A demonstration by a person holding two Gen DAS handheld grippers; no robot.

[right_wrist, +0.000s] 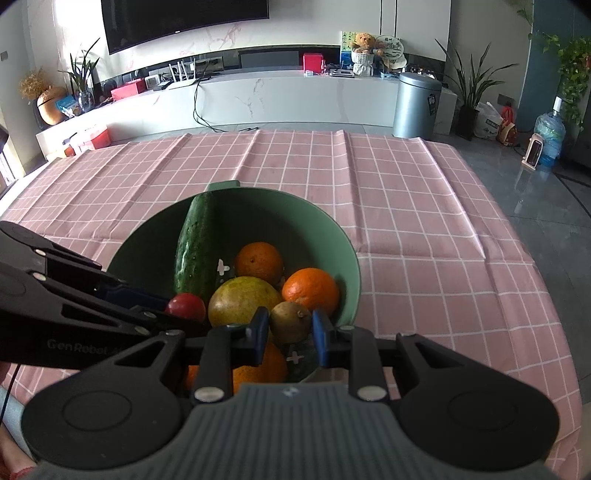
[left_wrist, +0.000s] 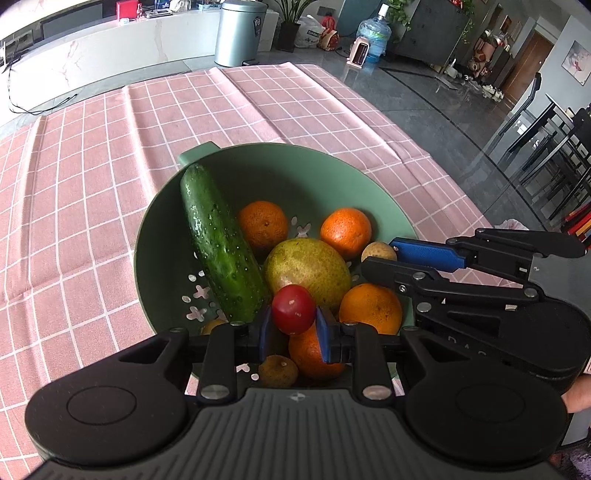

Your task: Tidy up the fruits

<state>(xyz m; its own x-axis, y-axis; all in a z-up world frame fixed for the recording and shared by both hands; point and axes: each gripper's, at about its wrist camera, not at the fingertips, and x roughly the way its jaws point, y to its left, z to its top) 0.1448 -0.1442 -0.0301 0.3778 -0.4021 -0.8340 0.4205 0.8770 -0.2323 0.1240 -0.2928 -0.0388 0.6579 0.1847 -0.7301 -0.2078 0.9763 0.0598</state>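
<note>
A green colander bowl [left_wrist: 332, 177] [right_wrist: 317, 221] sits on the pink checked tablecloth. It holds a cucumber [left_wrist: 221, 243] [right_wrist: 195, 251], several oranges [left_wrist: 345, 230] [right_wrist: 311, 290], a yellow-green pear [left_wrist: 308, 271] [right_wrist: 243, 301] and small brown fruits [left_wrist: 277, 371]. My left gripper [left_wrist: 293, 330] is shut on a red cherry tomato [left_wrist: 293, 310] [right_wrist: 185, 307] just above the bowl. My right gripper [right_wrist: 290, 332] is shut on a small brown fruit [right_wrist: 290, 321] [left_wrist: 378, 252] at the bowl's right side; its fingers [left_wrist: 428, 254] reach in from the right.
The tablecloth [left_wrist: 92, 192] [right_wrist: 424, 206] covers the table, with its right edge [left_wrist: 443, 158] dropping to a grey floor. A metal bin [left_wrist: 240, 33] [right_wrist: 415, 105], a water jug [left_wrist: 375, 38] and a white TV bench [right_wrist: 277, 99] stand beyond the table.
</note>
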